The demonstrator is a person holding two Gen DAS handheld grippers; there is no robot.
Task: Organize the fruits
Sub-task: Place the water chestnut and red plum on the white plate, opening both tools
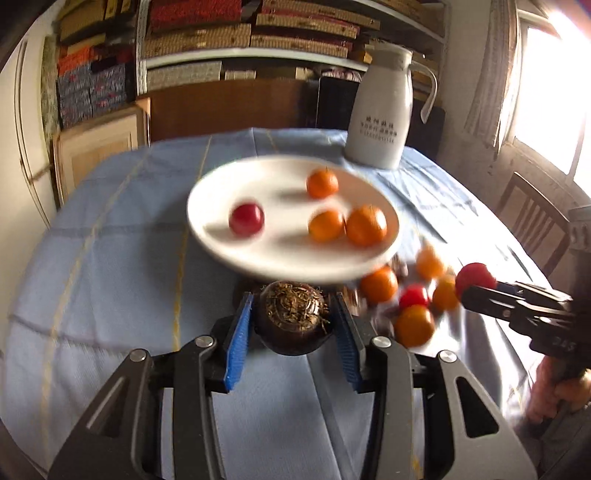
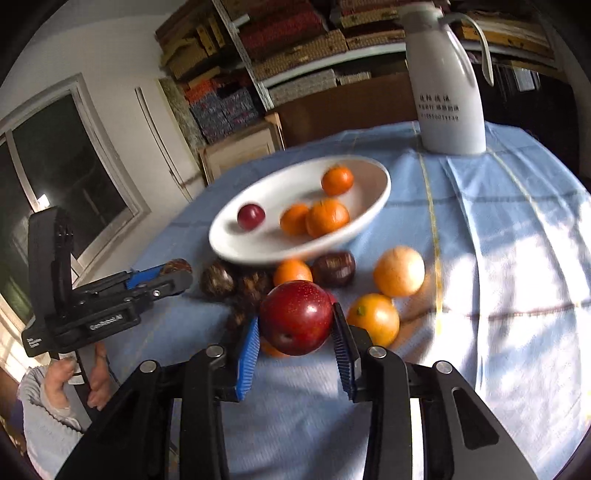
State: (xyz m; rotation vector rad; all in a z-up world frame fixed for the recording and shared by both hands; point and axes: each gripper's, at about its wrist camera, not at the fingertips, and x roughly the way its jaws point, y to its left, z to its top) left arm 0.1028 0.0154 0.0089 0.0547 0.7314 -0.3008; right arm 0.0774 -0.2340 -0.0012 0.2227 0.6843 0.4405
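My left gripper (image 1: 293, 319) is shut on a dark brown water chestnut (image 1: 291, 317), held above the cloth just in front of the white plate (image 1: 221, 192). The plate holds three oranges (image 1: 365, 225) and a red plum (image 1: 246, 219). My right gripper (image 2: 295, 321) is shut on a red plum (image 2: 295, 317), above loose fruit on the table: oranges (image 2: 399, 271) and dark water chestnuts (image 2: 334, 268). In the left wrist view the right gripper (image 1: 476, 286) shows at the right with the plum (image 1: 474, 277). In the right wrist view the left gripper (image 2: 173, 273) shows at the left.
A white thermos jug (image 1: 380, 110) stands at the back right of the round table with the light blue cloth (image 1: 110, 229). Shelves with stacked boxes (image 1: 240, 33) are behind. A wooden chair (image 1: 532, 218) stands at the right by the window.
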